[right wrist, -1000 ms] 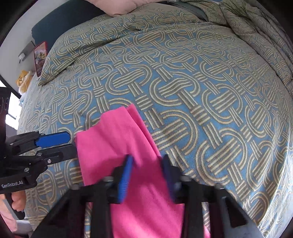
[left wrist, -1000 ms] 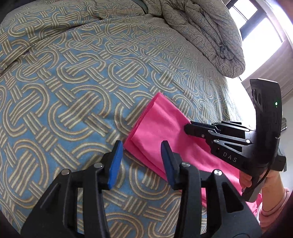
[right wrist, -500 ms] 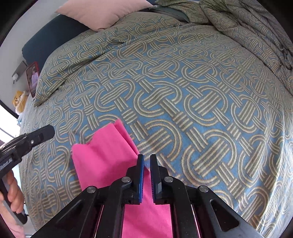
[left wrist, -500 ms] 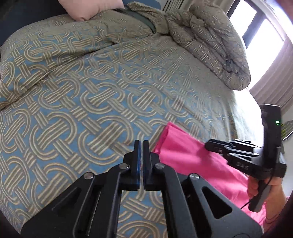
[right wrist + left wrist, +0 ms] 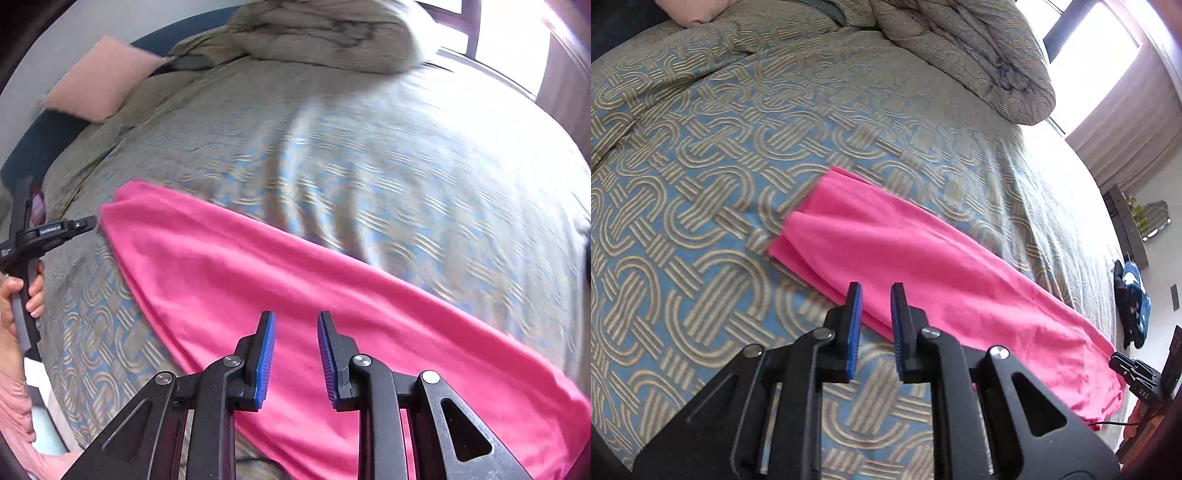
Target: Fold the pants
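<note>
The pink pants point(image 5: 923, 280), laid as a long band on the bed point(image 5: 701, 155) for folding, with left tool point(image 5: 875, 328) and right tool point(image 5: 293, 360) shown empty, pads just parted.

A wide bed point(image 5: 701, 155) under a blue bedspread woven with tan interlocking loops fills the room, with a rumpled quilt point(image 5: 964, 55) heaped at its far end. A pink cushion point(image 5: 99, 81) leans on the dark headboard point(image 5: 40, 147) beside the quilt. Beyond the quilt, hard daylight pours through a dark-framed window point(image 5: 1093, 40) hung with a brownish curtain point(image 5: 1134, 136).
</note>
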The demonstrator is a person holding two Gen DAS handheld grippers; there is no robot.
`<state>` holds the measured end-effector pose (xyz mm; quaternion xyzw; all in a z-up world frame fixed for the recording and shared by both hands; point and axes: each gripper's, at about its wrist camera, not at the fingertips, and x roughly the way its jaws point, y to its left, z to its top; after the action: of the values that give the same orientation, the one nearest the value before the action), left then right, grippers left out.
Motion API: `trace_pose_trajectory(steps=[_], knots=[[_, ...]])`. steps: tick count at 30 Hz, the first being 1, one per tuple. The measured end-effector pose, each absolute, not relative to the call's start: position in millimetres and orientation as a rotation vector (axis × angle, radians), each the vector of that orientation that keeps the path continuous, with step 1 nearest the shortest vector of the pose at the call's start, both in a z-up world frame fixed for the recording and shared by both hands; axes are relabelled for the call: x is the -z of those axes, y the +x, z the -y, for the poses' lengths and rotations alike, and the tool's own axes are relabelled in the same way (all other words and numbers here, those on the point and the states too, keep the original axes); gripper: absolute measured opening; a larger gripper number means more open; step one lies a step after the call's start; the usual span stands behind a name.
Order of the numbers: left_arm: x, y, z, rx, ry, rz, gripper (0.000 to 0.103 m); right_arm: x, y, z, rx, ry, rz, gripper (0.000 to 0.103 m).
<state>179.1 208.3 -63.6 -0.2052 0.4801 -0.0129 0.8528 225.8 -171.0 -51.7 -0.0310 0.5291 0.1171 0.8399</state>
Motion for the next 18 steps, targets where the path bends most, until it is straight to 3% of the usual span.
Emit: trace_pose_trajectory(steps=[4, 9, 18], knots=[[53.7, 168.9, -143.6, 0.217, -0.361, -1.023, 0.024, 24.9, 154.9, 272.5, -0.009, 0.102, -1.072, 0.028], [60.2, 140.2, -39.4, 0.537, -0.262, -1.117, 0.027, 20.7, 52.9, 358.1, 0.245, 0.232, -1.012, 0.045], [76.2, 79.6, 136.8, 0.924, -0.018, -1.239, 0.027, 61.8, -44.8, 432.4, 0.384, 0.500, -0.951, 0.045]])
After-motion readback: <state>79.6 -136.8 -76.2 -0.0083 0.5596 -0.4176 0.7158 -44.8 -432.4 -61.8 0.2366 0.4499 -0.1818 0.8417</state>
